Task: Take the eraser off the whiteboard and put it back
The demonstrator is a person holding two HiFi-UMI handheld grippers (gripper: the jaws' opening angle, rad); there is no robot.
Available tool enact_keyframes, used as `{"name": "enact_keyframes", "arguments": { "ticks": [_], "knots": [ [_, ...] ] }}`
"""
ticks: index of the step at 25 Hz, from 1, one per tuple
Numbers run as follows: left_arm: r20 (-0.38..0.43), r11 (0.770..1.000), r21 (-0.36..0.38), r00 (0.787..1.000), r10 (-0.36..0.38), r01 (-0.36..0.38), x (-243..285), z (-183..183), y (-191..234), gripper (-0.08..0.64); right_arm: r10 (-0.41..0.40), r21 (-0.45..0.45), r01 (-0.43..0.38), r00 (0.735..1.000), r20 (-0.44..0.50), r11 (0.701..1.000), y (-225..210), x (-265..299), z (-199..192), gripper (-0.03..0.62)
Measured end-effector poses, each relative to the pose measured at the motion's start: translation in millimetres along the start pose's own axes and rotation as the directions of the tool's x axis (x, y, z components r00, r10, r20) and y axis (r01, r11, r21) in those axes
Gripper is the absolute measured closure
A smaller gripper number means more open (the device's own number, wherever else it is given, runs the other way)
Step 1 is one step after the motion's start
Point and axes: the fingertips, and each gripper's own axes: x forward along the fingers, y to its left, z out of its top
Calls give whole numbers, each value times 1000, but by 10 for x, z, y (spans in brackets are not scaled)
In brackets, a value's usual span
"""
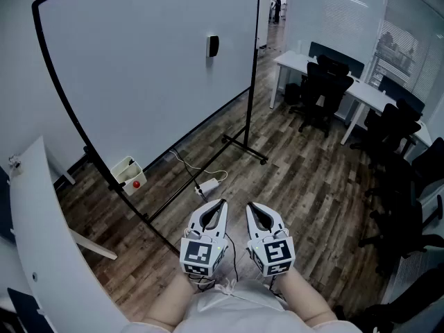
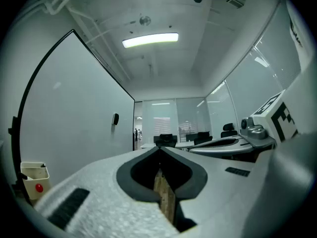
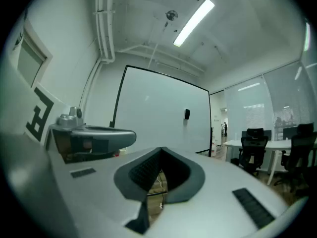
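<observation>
We hold the left gripper (image 1: 223,202) and the right gripper (image 1: 250,206) level and side by side, close in front of the body, pointing toward the whiteboard (image 1: 139,75). Both have their jaws clenched together with nothing between them. The eraser (image 1: 213,46) sits on the whiteboard, well apart from both grippers.

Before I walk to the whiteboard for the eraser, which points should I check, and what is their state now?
1. Eraser stuck on the whiteboard, in view: ok.
2. Left claw empty: ok, shut on nothing.
3. Right claw empty: ok, shut on nothing.
4. One claw open for the grasp: not ok.
5. Eraser near the claws: not ok, far off.
6. Way ahead free: not ok, a white adapter lies there.
</observation>
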Motion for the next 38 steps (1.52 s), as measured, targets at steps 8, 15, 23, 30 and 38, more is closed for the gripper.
{"name": "enact_keyframes", "arguments": {
  "ticks": [8,15,23,30,38],
  "knots": [
    [-5,1000,-3,1000,0,0,-20,-37,-50,541,-17,26,17,1000,1,1000,-42,-70,-18,566],
    [-17,1000,-14,1000,0,-1,-42,-112,5,542,-50,52,49,998,32,997,-74,-50,-21,566],
    [-48,999,-38,999,16,-17,89,-276,118,543,-37,69,37,999,2,997,-163,125,-125,566],
    [-48,995,-19,995,92,-93,647,-247,162,541,28,69,-29,999,21,997,-668,451,-151,566],
    [-34,976,-5,976,217,-217,1672,-122,234,541,130,46,-131,991,25,990,-1615,1089,-84,566]
  ]
}}
